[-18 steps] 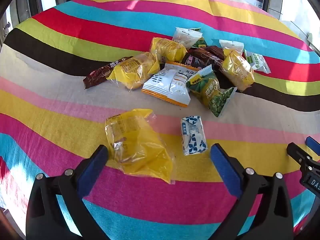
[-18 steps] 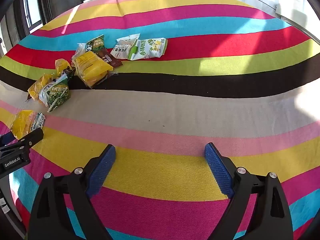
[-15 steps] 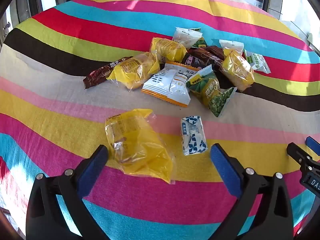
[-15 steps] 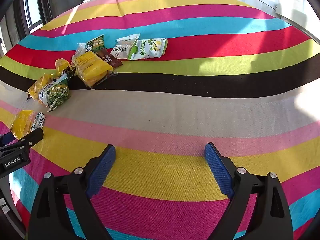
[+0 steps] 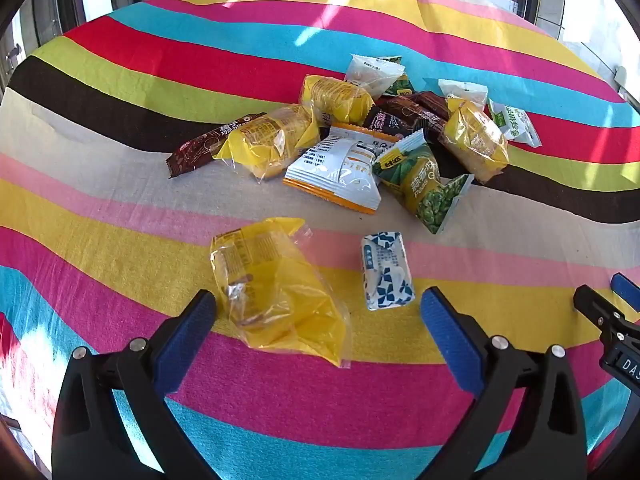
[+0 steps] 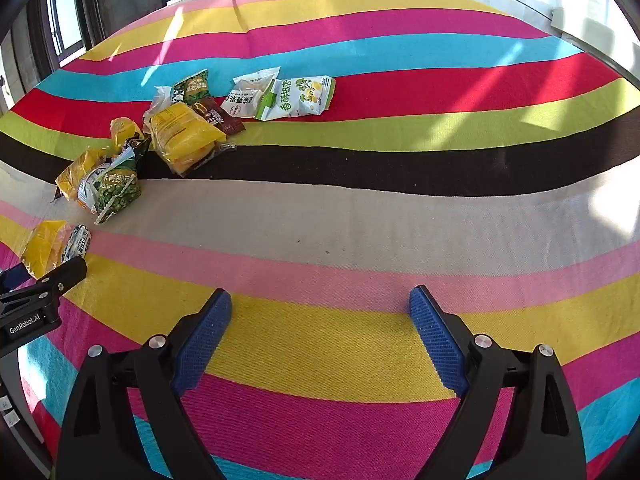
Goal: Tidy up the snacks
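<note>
Striped cloth (image 5: 120,216) | snack packets (image 5: 360,140) piled | left gripper (image 5: 316,312), right gripper (image 6: 320,316) fingers wide, empty

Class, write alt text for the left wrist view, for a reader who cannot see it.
An open left gripper hovers over a yellow snack packet and a small blue-and-white packet on a striped tablecloth. Beyond lies a pile of snack packets.
</note>
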`<state>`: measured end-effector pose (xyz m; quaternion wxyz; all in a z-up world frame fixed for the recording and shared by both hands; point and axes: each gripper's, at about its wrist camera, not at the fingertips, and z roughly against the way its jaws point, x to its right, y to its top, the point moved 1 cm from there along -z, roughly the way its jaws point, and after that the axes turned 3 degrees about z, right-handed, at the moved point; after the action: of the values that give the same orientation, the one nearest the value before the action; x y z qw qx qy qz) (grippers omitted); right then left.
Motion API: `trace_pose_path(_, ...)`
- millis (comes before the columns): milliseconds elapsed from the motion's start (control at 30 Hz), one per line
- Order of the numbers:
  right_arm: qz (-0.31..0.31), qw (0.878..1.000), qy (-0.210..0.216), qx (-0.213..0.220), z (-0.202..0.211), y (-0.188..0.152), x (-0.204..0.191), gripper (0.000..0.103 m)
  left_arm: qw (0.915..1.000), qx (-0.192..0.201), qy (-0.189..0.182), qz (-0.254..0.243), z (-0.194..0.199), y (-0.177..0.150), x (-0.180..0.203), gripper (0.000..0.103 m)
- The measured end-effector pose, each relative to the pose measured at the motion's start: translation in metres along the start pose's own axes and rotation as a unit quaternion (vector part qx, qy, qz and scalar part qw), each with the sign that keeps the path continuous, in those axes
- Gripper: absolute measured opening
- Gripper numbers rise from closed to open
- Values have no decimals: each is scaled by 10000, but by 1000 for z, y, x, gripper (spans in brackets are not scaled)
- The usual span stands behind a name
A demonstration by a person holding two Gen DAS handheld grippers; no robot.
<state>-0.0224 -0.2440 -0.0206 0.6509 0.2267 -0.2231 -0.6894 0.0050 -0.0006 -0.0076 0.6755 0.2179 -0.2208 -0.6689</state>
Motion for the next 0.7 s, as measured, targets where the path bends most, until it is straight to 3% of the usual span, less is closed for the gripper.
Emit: trace_pose_path(700, -2, 10000, 3, -2, -1, 1, 0, 87, 10000, -5, -2, 1, 1, 0, 1, 102)
